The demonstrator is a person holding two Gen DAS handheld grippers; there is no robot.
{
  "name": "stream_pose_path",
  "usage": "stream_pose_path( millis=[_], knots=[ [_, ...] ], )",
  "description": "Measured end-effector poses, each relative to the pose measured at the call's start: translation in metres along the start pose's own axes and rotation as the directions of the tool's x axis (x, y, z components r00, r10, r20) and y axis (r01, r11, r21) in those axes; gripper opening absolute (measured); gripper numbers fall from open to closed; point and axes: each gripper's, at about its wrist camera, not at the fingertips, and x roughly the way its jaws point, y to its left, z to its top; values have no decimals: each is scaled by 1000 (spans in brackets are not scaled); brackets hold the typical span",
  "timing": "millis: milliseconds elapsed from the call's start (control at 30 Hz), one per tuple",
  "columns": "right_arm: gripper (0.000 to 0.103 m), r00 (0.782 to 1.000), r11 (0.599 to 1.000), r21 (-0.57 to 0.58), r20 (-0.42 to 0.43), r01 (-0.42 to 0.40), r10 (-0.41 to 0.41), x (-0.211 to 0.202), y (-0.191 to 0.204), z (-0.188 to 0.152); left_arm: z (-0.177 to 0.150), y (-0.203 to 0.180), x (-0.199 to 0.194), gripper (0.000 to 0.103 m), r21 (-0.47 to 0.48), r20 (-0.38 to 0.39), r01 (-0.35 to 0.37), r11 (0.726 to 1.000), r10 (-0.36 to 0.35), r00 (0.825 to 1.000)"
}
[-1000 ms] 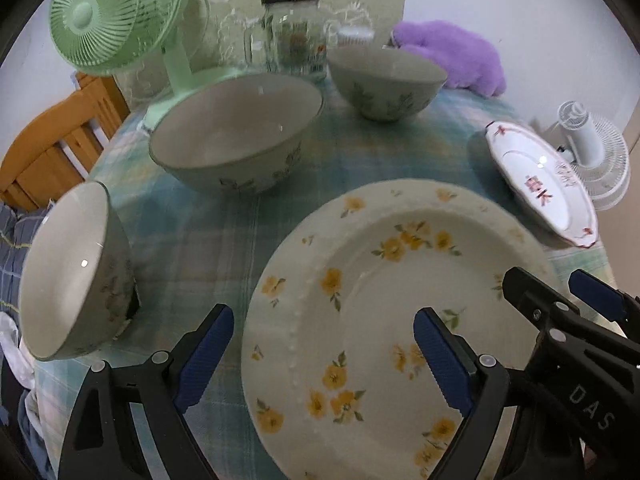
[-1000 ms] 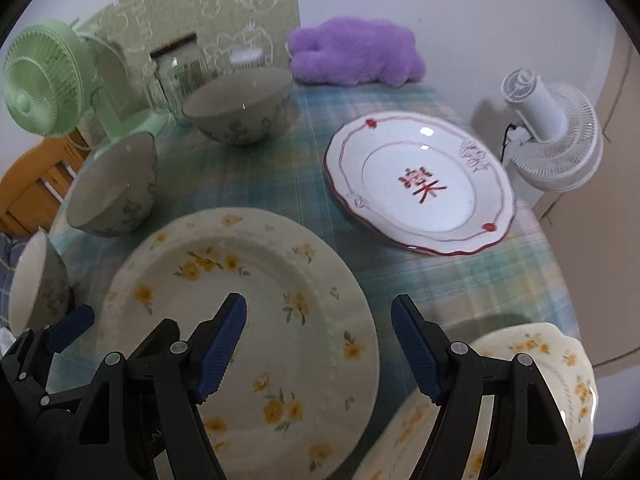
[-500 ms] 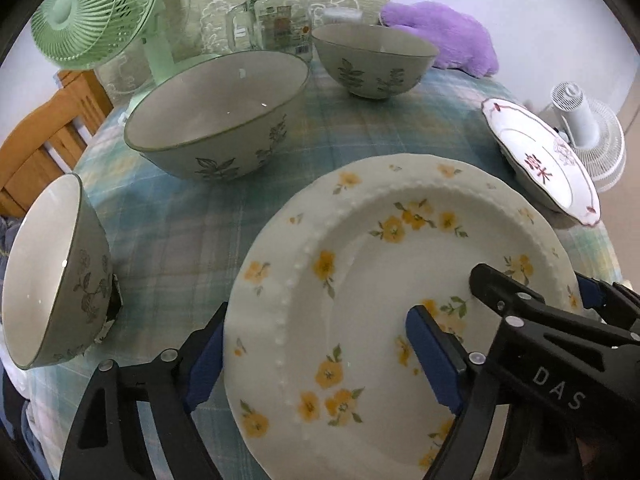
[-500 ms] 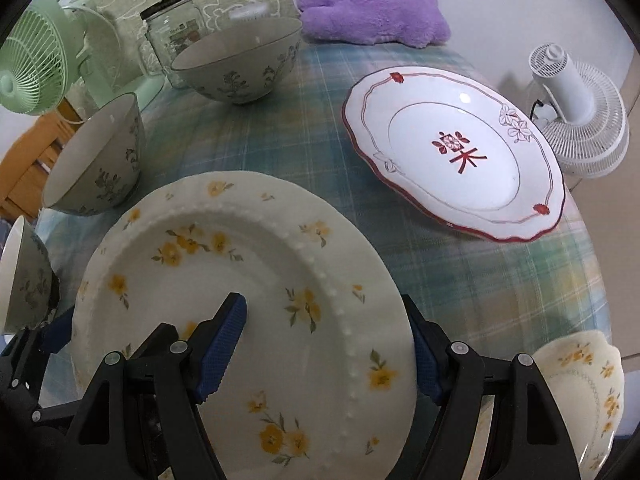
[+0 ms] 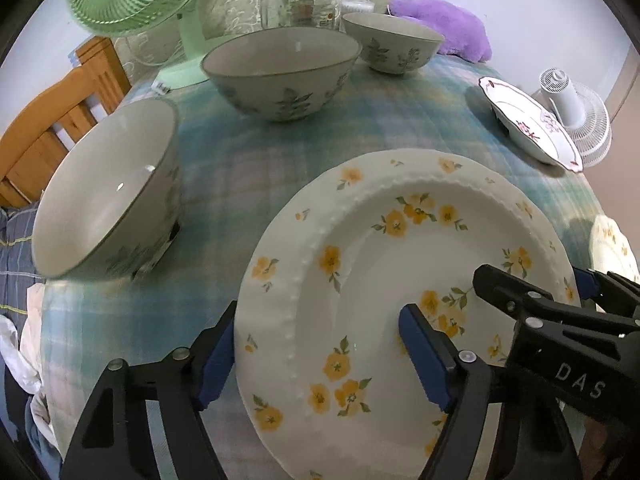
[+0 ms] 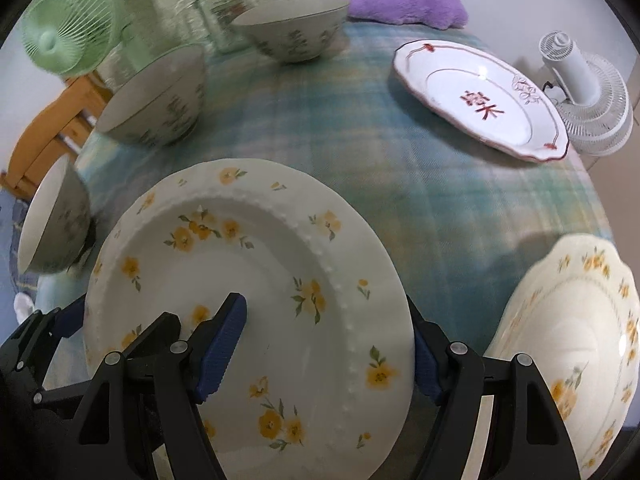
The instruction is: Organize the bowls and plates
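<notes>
My left gripper [image 5: 320,360] straddles the left rim of the yellow-flowered plate [image 5: 384,280] at the near edge of the table [image 5: 248,168]: one pad outside the rim, one over the well, jaws closing but, as far as I can see, not yet pressing. My right gripper [image 6: 324,344] straddles the opposite rim the same way, jaws spread. I judge the plate stiff, glazed and slippery, fairly heavy and breakable, so the raised beaded rim is where I should pinch, both sides together. My own arms hide its near edge and whether it lies flat. Just beside it to the right, a scalloped floral plate [image 6: 568,344] is cut off by the frame. To the left, a leaf-patterned bowl [image 5: 104,192] sits tilted at the table's left edge; what props it is unclear. Farther back stand a larger bowl [image 5: 280,72], a red-rimmed plate [image 6: 480,96] and a third bowl [image 5: 392,46]; motion blur smears them in the right view.
</notes>
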Motion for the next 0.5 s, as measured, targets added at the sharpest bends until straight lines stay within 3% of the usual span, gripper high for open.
stream_pose_path(
  millis=[200,333,500],
  knots=[
    [66,1000,1000,4,-7,3,-3,-3,3,-8,-3,8,-4,69,-22,13,32,999,-32,999],
    [65,1000,1000,-21,14,14,-14,-5,4,-13,-5,3,-2,71,-11,17,-9,1000,9,1000],
    [66,998,999,-33,48,42,-40,-4,8,-13,-1,6,0,69,-71,10,-17,997,17,1000]
  ],
)
